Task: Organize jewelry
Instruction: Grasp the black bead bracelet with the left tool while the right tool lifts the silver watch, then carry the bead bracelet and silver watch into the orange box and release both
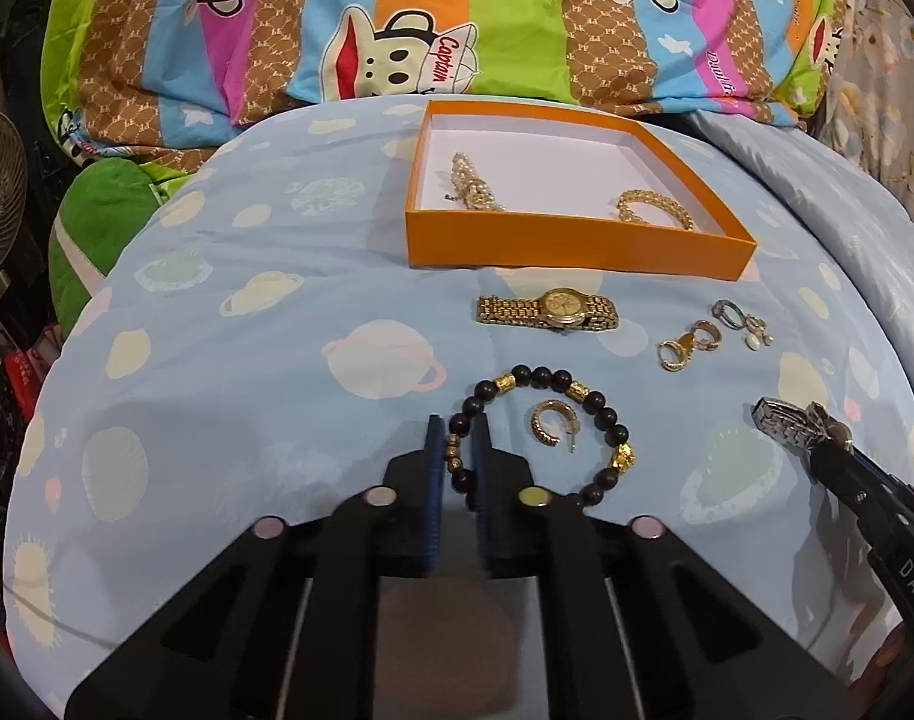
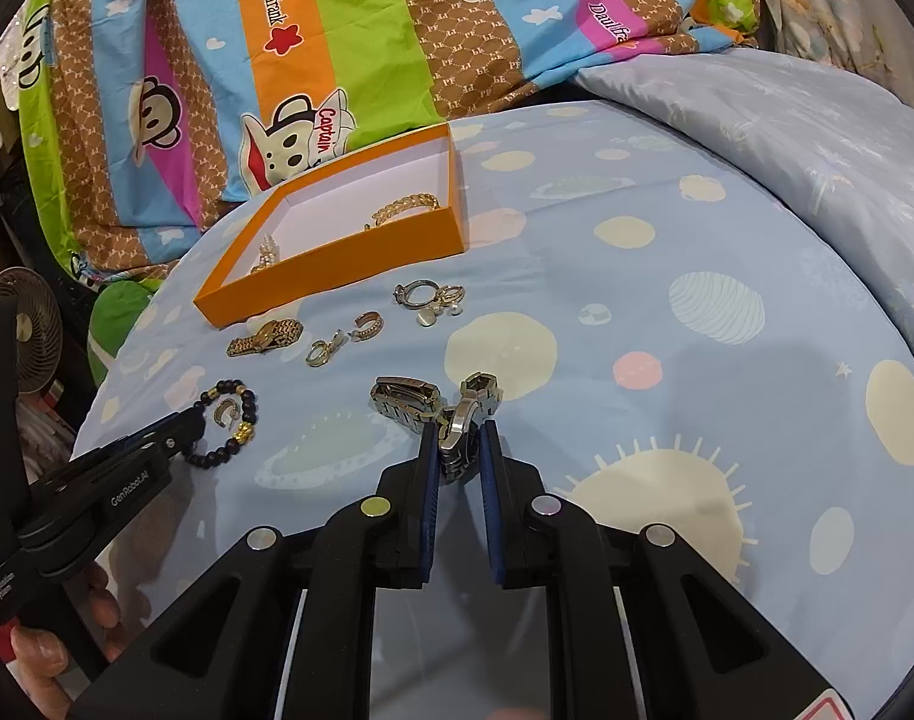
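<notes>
Beaded bracelet (image 1: 538, 435): limp, light; left gripper (image 1: 459, 438) fingers narrowly straddle its strand. Silver watch (image 2: 439, 414): heavier, slippery links; right gripper (image 2: 462, 441) fingers pinch its band.

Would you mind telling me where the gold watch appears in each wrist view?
Left wrist view: the gold watch lies centre frame, just below the orange box.
Right wrist view: it lies left of centre, again just below the orange box.
Shared landmark: the orange box.
</notes>
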`<state>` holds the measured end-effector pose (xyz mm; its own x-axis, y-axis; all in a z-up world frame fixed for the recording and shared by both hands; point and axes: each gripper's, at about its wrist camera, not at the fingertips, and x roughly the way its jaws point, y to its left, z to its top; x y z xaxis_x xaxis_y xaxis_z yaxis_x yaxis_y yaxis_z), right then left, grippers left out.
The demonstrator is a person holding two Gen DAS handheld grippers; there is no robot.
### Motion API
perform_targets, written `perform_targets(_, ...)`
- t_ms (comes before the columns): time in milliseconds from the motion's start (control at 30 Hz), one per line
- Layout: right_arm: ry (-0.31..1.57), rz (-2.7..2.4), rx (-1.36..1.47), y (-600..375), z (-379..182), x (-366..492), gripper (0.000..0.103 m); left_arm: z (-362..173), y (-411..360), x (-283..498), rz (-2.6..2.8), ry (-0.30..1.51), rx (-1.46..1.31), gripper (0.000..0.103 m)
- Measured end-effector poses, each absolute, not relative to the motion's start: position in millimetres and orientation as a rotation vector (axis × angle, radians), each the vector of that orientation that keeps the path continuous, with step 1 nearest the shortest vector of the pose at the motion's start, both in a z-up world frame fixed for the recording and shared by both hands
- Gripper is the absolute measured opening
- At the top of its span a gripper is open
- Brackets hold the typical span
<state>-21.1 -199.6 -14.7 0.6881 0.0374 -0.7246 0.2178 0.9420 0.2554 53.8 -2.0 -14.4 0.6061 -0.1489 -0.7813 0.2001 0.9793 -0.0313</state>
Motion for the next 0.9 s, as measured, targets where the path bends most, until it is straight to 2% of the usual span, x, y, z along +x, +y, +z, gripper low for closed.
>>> perform_targets(100, 0.807, -0.104, 0.335, -199.9, -14.9, -21.3, 0.013, -13.0, -1.0, 50.7, -0.218, 0.894, 0.047, 0.004)
perform_targets(900, 0.697, -0.054, 0.259, -178.7, 28.4, -31.5, 0.01, 63.8, 26.0, 18.5, -0.291, 0.723, -0.026, 0.004)
